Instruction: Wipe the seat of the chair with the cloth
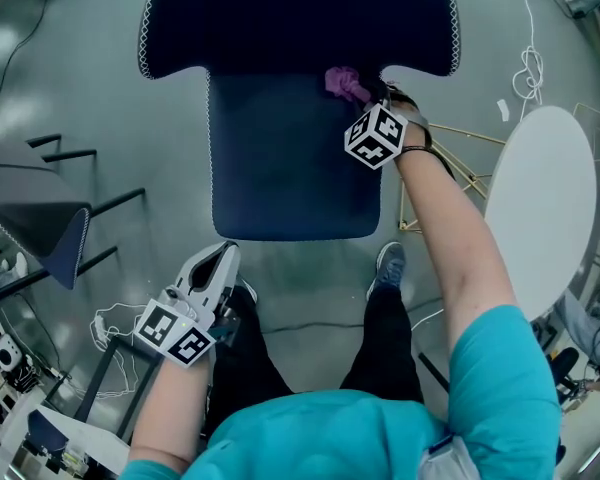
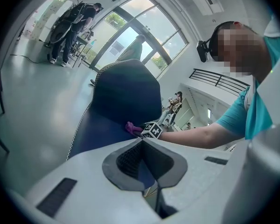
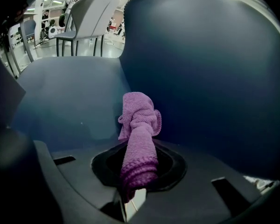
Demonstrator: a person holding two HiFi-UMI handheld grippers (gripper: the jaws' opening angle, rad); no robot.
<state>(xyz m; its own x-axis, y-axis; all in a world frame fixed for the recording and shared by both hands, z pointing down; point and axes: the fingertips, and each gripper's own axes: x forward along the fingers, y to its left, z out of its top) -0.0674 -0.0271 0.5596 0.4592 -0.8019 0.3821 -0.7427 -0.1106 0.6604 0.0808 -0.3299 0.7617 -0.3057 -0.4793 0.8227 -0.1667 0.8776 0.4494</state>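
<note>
Right gripper [image 1: 372,100] clamps the cloth [image 3: 140,120] — tips hidden by it; left gripper [image 1: 220,258] jaws together.

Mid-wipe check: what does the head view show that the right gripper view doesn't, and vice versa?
Head view only: the left gripper, off the chair by the person's legs; a white table at right. Right gripper view only: the right gripper shut on the purple cloth; a grey chair behind. Both: the cloth at the rear of the seat, by the backrest.
</note>
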